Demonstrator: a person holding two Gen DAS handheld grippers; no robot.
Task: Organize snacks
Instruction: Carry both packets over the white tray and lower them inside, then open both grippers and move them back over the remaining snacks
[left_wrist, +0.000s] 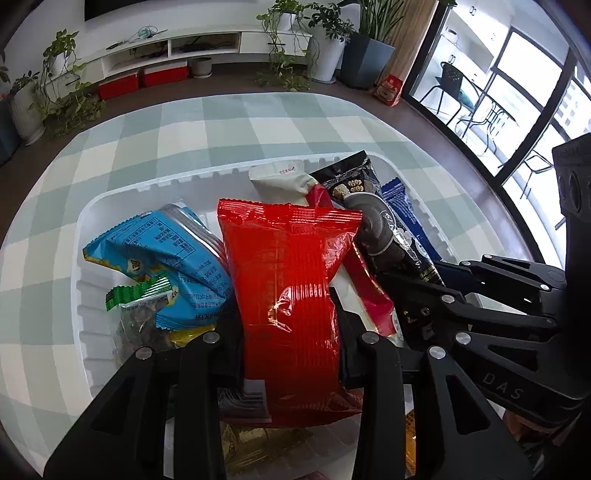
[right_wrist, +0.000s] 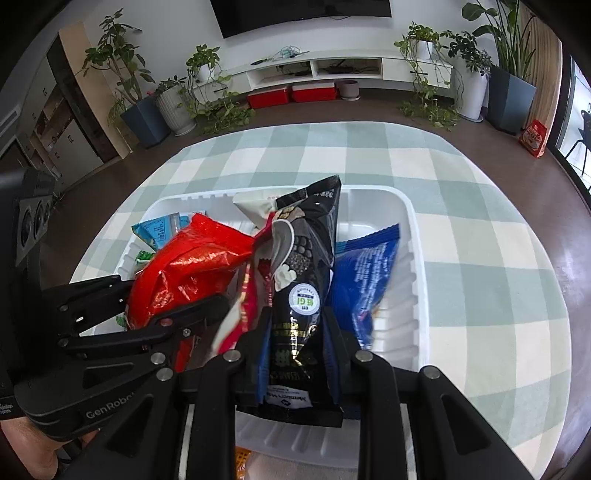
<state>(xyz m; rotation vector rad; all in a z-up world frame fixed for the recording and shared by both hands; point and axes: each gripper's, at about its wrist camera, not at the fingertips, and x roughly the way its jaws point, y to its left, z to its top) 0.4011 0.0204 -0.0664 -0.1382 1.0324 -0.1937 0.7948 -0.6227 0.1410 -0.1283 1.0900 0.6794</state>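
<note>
Both hands are loaded right now: the left gripper (left_wrist: 291, 347) is clamped on a red bag (left_wrist: 291, 295) and the right gripper (right_wrist: 295, 343) on a black bag (right_wrist: 303, 295), both standing lengthwise over the white bin (right_wrist: 417, 258), red one on the left.

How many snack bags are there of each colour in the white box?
Red: 1
Light blue: 1
Dark blue: 1
Black: 1
Cream and red: 1
Green-topped clear: 1
Total: 6 that I can see.
</note>
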